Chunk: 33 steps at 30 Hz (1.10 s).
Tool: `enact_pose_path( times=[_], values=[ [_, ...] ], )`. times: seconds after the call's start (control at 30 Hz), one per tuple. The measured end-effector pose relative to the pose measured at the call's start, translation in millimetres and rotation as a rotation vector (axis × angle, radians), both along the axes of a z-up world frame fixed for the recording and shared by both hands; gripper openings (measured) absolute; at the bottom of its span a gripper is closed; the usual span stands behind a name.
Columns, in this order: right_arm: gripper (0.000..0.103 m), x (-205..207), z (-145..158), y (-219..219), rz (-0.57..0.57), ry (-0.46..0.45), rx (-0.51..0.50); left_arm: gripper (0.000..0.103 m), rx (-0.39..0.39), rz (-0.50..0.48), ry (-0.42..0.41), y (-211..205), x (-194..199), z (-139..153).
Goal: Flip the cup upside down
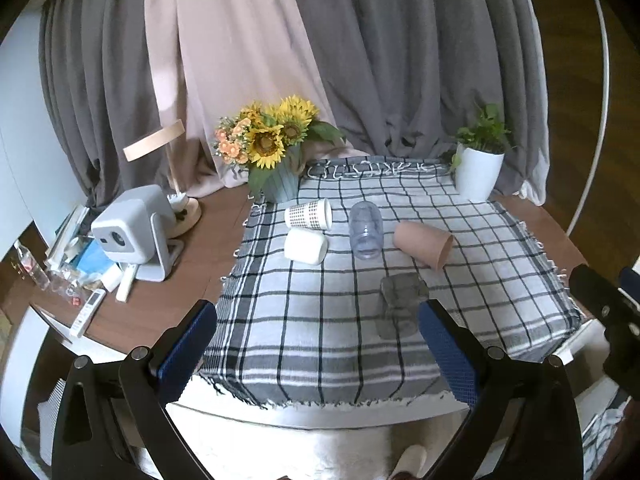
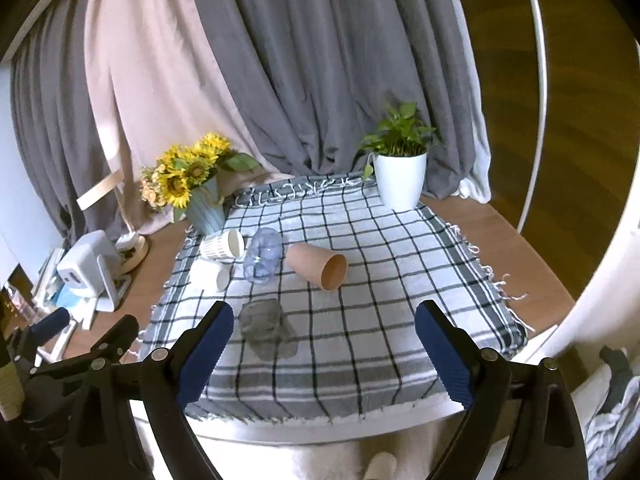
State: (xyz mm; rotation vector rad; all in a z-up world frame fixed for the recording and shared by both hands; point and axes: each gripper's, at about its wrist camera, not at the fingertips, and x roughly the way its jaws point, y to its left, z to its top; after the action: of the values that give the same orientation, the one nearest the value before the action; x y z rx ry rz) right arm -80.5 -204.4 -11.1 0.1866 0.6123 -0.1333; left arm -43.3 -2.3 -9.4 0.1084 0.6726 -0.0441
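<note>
Both the left tongs (image 1: 316,340) and right tongs (image 2: 324,344) gape empty above the surface's near edge; five cups lie sideways, the grey glass cup (image 1: 400,306) nearest.

Wood table (image 1: 224,236); plaid cloth (image 1: 320,320) w/ cups on top.

This is a room in a home. Long grey curtains (image 1: 420,60) and a pink curtain (image 1: 224,60) hang behind a wooden desk (image 1: 192,272). A checked tablecloth (image 1: 340,320) covers part of it. On the desk stand a vase of sunflowers (image 1: 276,148), a potted green plant (image 1: 480,160), a small lamp (image 1: 160,144) and a white projector (image 1: 128,228). A remote control (image 1: 86,316) lies near the clutter at the left.
</note>
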Motion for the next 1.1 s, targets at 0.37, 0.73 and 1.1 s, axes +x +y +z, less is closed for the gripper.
enact_pose_path(
  times=[0.37, 0.73, 1.1],
  values=[
    [0.097, -49, 12, 16, -0.010, -0.049, -0.022, 0.103, -0.038, 0.003, -0.028, 5, -34, 9],
    [0.097, -62, 13, 10, -0.012, -0.049, -0.019, 0.103, -0.043, 0.004, -0.042, -1, -46, 14],
    [0.097, -69, 14, 9, -0.013, -0.054, -0.019, 0.103, -0.042, 0.004, -0.050, -2, -50, 16]
  ],
)
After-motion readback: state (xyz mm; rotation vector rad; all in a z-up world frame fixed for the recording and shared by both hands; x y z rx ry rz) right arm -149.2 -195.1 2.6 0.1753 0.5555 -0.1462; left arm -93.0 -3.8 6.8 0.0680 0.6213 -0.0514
